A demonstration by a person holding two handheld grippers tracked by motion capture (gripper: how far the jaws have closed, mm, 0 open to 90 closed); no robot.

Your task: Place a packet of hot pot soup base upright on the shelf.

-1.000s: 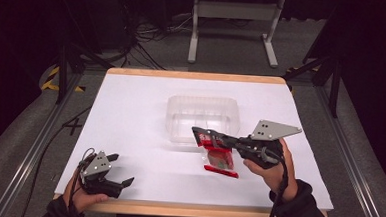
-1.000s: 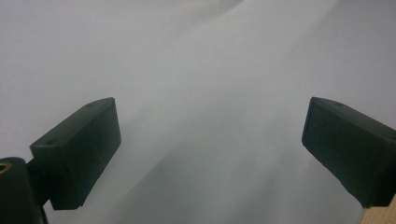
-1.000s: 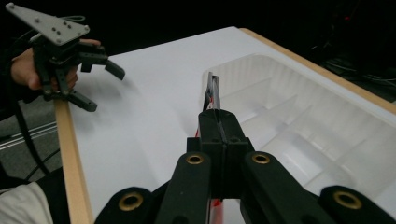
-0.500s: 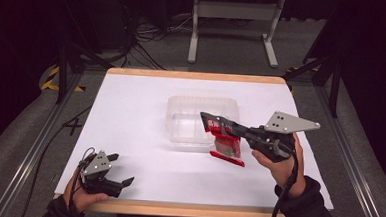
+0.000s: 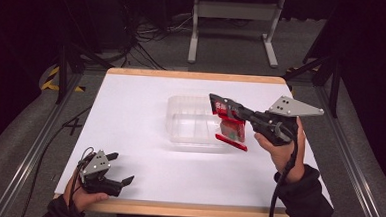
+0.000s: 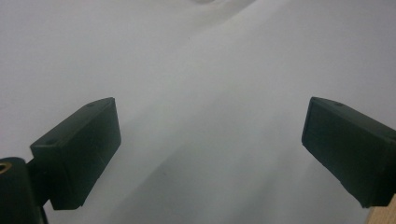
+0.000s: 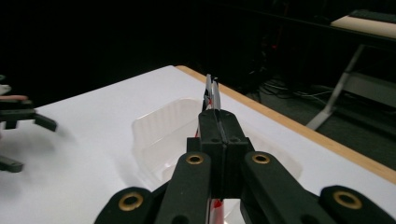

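Note:
My right gripper point(image 5: 218, 105) is shut on the top edge of a red packet point(image 5: 231, 128), which hangs in the air over the right end of a clear plastic tray point(image 5: 188, 122). In the right gripper view the jaws are pressed together on the packet's thin edge point(image 7: 212, 93), with the tray point(image 7: 156, 126) below and beyond them. My left gripper point(image 5: 119, 168) rests low at the table's front left corner, open and holding nothing. In the left gripper view its two black fingers point(image 6: 79, 149) stand wide apart over bare white tabletop.
The white table point(image 5: 131, 110) has a wooden rim point(image 5: 190, 209) along its front and back. A metal stand point(image 5: 233, 20) and cables lie on the dark floor beyond the far edge. Rails run along both sides of the table.
My right gripper has lifted the red packet off the table and carried it back and up, over the right end of the clear tray. The left gripper has stayed put.

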